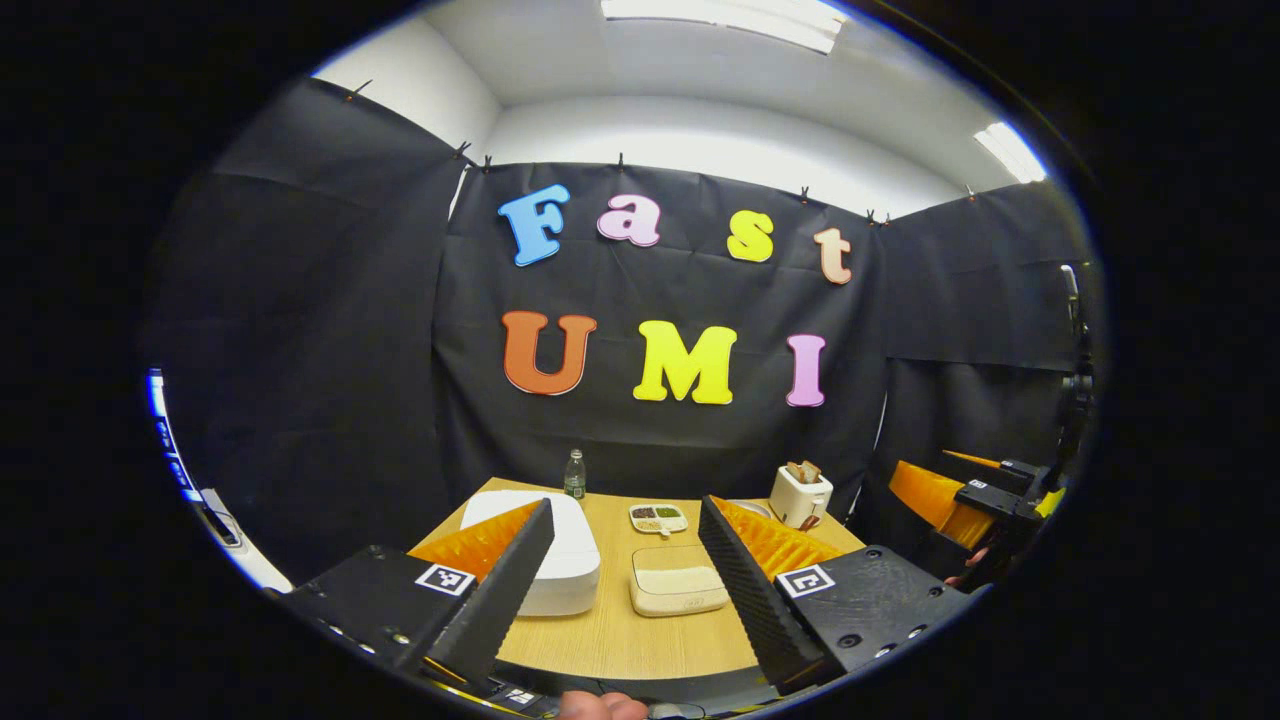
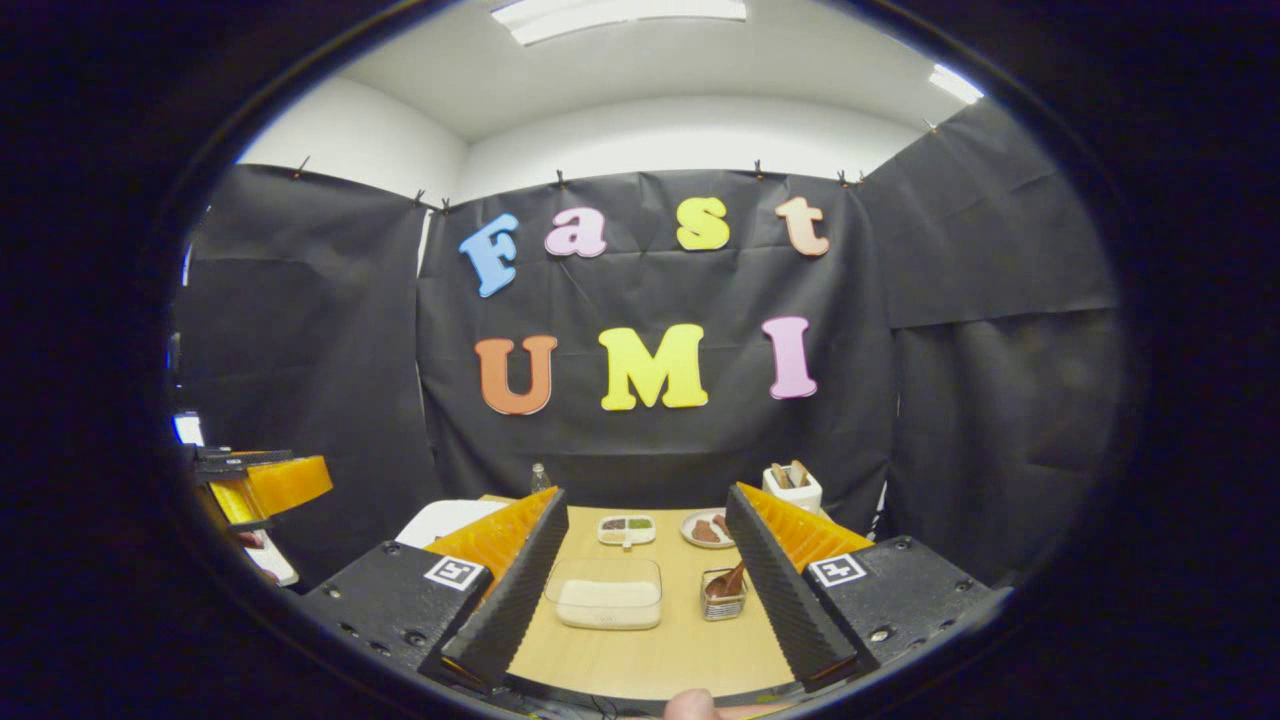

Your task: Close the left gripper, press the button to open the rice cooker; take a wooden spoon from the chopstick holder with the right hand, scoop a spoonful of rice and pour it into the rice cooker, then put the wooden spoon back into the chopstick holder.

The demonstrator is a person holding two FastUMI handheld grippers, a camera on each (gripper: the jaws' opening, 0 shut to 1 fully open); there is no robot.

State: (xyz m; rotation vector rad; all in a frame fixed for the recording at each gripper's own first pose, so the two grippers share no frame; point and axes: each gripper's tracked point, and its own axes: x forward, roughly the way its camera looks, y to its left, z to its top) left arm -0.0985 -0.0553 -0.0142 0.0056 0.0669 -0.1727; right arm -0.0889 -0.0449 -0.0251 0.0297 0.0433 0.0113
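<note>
Rice cooker (image 1: 560, 560) left of rice container (image 1: 678, 590) — chopstick holder (image 2: 722, 595) right, toaster (image 1: 799, 495) behind

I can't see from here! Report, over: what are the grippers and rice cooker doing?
Both hand-held grippers, left and right, open, empty. Rice cooker lid down. Wooden spoon in its holder. Nothing blocking.

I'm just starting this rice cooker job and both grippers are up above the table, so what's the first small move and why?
Probably close the left gripper: its jaws stand wide apart above the wooden table, and the white, rounded rice cooker below is lidded. Shut jaws would make a blunt tip to press its button, which I can't make out here.
</note>
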